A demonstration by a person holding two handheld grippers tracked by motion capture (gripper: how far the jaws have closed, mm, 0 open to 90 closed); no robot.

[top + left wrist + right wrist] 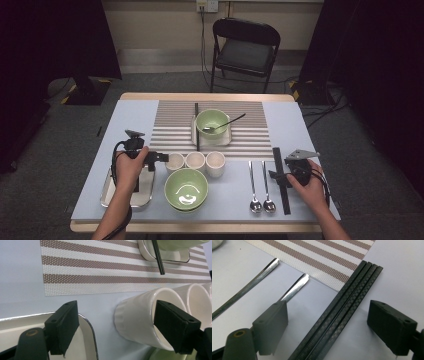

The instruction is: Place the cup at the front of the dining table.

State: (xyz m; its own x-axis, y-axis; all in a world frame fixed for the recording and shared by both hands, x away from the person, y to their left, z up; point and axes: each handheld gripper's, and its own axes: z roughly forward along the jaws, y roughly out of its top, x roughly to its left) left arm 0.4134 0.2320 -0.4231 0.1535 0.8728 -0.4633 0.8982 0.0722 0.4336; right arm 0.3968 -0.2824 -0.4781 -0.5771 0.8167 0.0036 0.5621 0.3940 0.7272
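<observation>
Right now your left hand-held gripper (pixel 161 158) sits at the near left of the desk (pixel 100 150), its jaws spread wide around the leftmost white cup (pixel 140 315). In the left gripper view one jaw reaches into the cup's mouth while the other stays outside, above the corner of the metal tray (pixel 85 340), clear of the cup wall. That cup stands first in a row of three, just beside the middle cup (pixel 195 160), behind the near green bowl (pixel 186 189) and in front of the striped placemat (pixel 172 125).

Your right hand-held gripper (pixel 275 175) rests at the near right, jaws also spread and holding nothing. In the right gripper view they straddle the black chopsticks (pixel 342 310), which lie flat in a tight bundle on the desk, with neither jaw touching them. Two metal spoons (pixel 260 190) lie side by side just left of the chopsticks.

On the placemat, a second green bowl (pixel 212 122) sits on a small white tray with a spoon in it.

No brand, label or writing can be read on any of these things.
</observation>
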